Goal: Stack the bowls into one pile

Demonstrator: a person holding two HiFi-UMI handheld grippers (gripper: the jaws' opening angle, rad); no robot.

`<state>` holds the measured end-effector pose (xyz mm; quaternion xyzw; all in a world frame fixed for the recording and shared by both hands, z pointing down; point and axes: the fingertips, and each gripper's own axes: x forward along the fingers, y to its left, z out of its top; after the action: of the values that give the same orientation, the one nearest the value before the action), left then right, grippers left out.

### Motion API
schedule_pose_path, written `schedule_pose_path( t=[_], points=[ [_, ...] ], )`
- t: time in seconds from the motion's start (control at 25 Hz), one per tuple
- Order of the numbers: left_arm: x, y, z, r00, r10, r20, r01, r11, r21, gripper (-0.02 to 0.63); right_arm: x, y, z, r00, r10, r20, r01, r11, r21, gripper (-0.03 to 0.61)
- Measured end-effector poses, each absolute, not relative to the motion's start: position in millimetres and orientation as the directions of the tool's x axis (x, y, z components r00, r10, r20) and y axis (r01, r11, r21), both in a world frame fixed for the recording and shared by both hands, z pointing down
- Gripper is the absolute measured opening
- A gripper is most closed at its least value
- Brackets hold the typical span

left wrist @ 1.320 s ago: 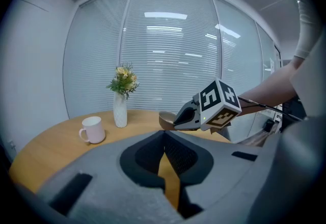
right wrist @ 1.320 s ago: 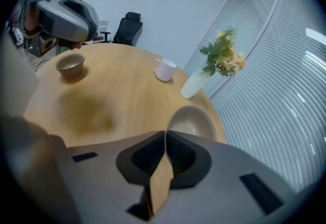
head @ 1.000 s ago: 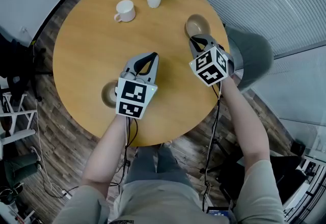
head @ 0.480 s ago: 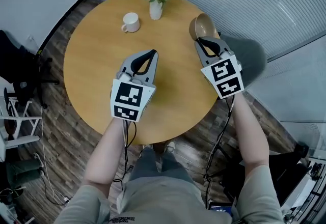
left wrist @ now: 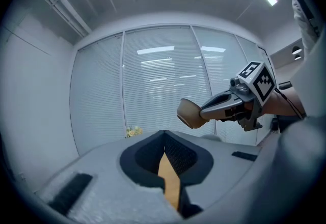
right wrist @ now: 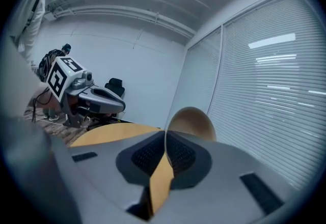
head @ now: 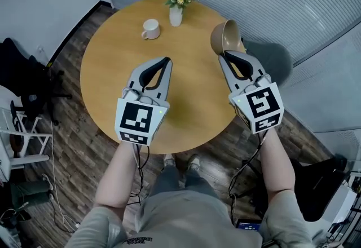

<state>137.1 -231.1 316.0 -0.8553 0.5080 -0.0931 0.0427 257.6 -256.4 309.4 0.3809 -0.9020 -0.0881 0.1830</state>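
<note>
- Left tool (head: 167, 61): jaws pressed together tip to tip with nothing between them. It is held in the air above the counter (head: 110, 66).
- Counter: round with a wood top, and lies beneath both tools.
- White mug (head: 150, 29): stands on the counter straight ahead of the left tool's tips, well apart from them, with its handle to the left.
- White vase (head: 176, 15) with flowers: upright on the counter, ahead of the left tool and a little to its right. It sits near the counter's far edge, just right of the mug.
- Tan bowl (head: 225, 37): at the very tips of the right tool and clear of the counter, over its right edge. It is tipped on its side, with the mouth turned back toward the tool.
- Right tool (head: 221, 56): jaws clamped on the bowl's rim. It is held to the right of the left tool, well apart from it.
</note>
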Motion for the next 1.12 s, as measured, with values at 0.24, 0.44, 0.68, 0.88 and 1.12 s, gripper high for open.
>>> schedule_pose_path(
  t=[0.24, 0.44, 0.68, 0.88, 1.12],
  points=[
    [138.5, -188.1, 289.5, 0.478, -0.875, 0.073, -0.854, -0.482, -0.197, 0.018, 269.4, -205.7, 274.4, -0.654, -0.734, 0.183, -0.676, 0.676, 0.293, 0.034],
    [137.9, -157.5, 275.3, 0.489, -0.871, 0.043, -0.848, -0.486, -0.213, 0.018, 272.1, -161.6, 244.2, -0.684, -0.725, 0.084, -0.688, 0.679, 0.256, 0.034],
    [145.7, -127.2, 251.5, 0.511, -0.859, 0.003, -0.842, -0.502, -0.196, 0.018, 278.4, -125.5, 228.5, -0.685, -0.728, 0.040, -0.702, 0.673, 0.235, 0.034],
    [159.4, -100.2, 257.0, 0.566, -0.824, -0.003, -0.807, -0.553, -0.208, 0.018, 287.6, -105.8, 238.0, -0.670, -0.741, 0.043, -0.704, 0.653, 0.279, 0.034],
    [163.8, -81.5, 276.4, 0.572, -0.819, 0.040, -0.804, -0.570, -0.169, 0.018, 294.0, -96.5, 254.7, -0.678, -0.732, 0.067, -0.707, 0.674, 0.215, 0.034]
  ],
)
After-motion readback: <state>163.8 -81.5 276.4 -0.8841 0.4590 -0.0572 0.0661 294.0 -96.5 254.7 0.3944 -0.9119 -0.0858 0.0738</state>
